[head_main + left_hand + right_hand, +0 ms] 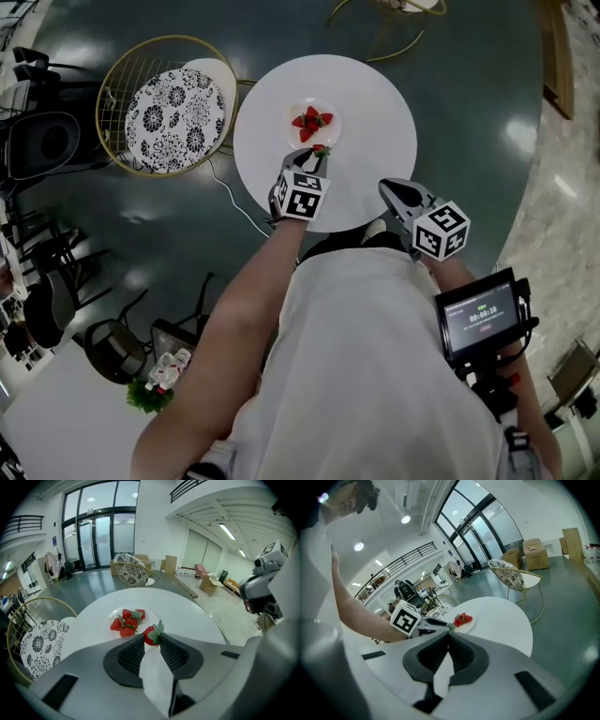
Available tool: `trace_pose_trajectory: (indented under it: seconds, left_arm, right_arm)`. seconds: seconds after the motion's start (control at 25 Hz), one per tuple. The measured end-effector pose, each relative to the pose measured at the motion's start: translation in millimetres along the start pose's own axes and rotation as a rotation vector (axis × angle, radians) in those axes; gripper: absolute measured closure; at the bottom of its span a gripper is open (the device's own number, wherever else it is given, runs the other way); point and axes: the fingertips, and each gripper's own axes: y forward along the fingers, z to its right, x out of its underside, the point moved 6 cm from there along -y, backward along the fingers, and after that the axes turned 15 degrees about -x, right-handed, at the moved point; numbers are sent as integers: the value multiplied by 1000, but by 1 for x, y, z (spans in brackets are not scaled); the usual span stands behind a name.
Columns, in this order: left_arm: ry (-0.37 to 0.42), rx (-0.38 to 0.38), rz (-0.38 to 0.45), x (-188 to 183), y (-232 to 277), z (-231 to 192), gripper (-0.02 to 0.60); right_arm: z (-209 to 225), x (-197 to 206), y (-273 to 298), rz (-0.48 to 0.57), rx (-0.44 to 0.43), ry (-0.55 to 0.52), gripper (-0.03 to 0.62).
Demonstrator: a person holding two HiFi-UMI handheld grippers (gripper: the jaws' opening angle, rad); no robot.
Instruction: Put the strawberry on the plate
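A white plate [329,106] with three red strawberries [310,122] sits on the round white table [370,103]. My left gripper [316,157] hovers just short of the plate's near edge, shut on another strawberry [322,149] at its tips. In the left gripper view that strawberry [150,633], green leaves to the right, is pinched between the pads [133,651], with the plate [114,615] just beyond. My right gripper [397,193] hangs at the table's near right edge, empty, its jaws together [447,633]. It looks at the left gripper [440,623] and the plate [470,622].
A gold wire chair with a black-and-white patterned cushion [174,109] stands left of the table. A cable [230,192] trails across the dark floor. Dark chairs [47,141] line the far left. A small monitor [480,314] hangs by the person's right side.
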Motion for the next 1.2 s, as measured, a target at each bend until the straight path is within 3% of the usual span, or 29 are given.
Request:
trace_pose_trajectory:
  seconds: [0.2, 0.68, 1.2]
  left_arm:
    - [-72, -40, -38, 3, 19, -7, 471]
    - [-136, -63, -84, -10, 46, 5, 471]
    - [-117, -115, -95, -12, 59, 3, 471]
  right_arm:
    - [1, 9, -4, -12, 13, 12, 588]
    - [4, 17, -16, -20, 52, 46, 588]
    - [6, 22, -20, -18, 77, 68, 588]
